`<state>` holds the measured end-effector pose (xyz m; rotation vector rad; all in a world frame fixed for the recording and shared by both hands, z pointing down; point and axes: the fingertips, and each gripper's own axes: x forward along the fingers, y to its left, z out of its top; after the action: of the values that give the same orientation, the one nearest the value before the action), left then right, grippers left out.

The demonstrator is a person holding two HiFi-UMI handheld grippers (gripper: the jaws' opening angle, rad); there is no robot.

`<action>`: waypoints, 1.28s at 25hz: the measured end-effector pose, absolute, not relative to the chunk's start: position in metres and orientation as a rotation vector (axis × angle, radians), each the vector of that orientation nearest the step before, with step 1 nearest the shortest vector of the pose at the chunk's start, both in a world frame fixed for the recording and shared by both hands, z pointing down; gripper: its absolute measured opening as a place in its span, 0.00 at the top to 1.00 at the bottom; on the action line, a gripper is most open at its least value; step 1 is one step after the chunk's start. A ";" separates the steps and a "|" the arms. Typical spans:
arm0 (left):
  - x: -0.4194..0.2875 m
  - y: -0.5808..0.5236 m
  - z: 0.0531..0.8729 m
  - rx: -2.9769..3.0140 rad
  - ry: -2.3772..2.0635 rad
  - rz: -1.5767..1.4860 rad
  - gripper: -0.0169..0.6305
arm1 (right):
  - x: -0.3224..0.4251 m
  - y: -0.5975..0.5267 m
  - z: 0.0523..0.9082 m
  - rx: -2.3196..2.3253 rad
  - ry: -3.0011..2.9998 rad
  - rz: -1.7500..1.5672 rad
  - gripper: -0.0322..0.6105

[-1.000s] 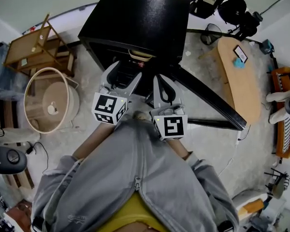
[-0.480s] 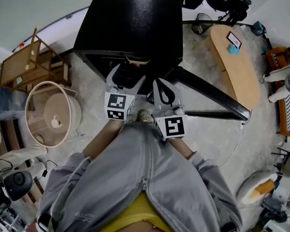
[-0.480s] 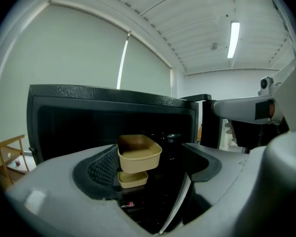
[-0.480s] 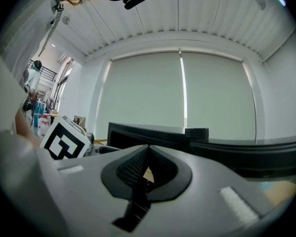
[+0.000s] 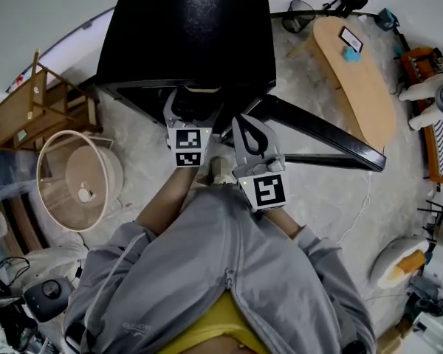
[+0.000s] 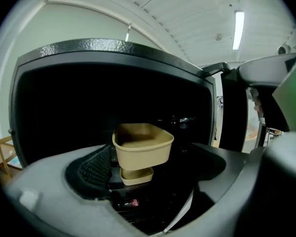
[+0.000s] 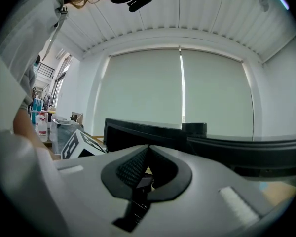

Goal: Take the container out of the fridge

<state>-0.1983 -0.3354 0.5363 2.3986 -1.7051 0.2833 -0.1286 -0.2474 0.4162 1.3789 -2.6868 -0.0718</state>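
Observation:
A black mini fridge (image 5: 192, 35) stands on the floor with its door (image 5: 317, 135) swung open to the right. Inside, a tan open container (image 6: 142, 149) sits on a shelf; only its rim (image 5: 203, 89) shows in the head view. My left gripper (image 5: 194, 109) is at the fridge mouth. Its jaws have just been opening and now stand wide. In the left gripper view the container lies ahead of the left gripper (image 6: 150, 174), untouched by the pads (image 6: 94, 169). My right gripper (image 5: 240, 122) hangs beside it, outside the fridge, with its jaws shut and empty (image 7: 147, 154).
A round wooden tub (image 5: 77, 179) and a wooden rack (image 5: 37, 113) stand to the left. A long wooden table (image 5: 358, 72) lies beyond the door. A small red-labelled item (image 6: 133, 202) rests low in the fridge. A cable (image 5: 362, 212) trails across the floor.
My left gripper has sunk and come closer to the fridge opening, and its jaws stand wider. The right gripper has stayed where it was.

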 end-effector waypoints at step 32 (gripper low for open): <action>-0.193 -0.374 0.559 2.261 -1.778 0.363 0.21 | -0.131 -0.255 0.422 1.301 -2.716 -0.078 0.95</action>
<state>-0.1932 -0.3736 0.5593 2.2612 -1.7778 0.3632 -0.1312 -0.2545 0.4221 1.3013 -2.7163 -0.0777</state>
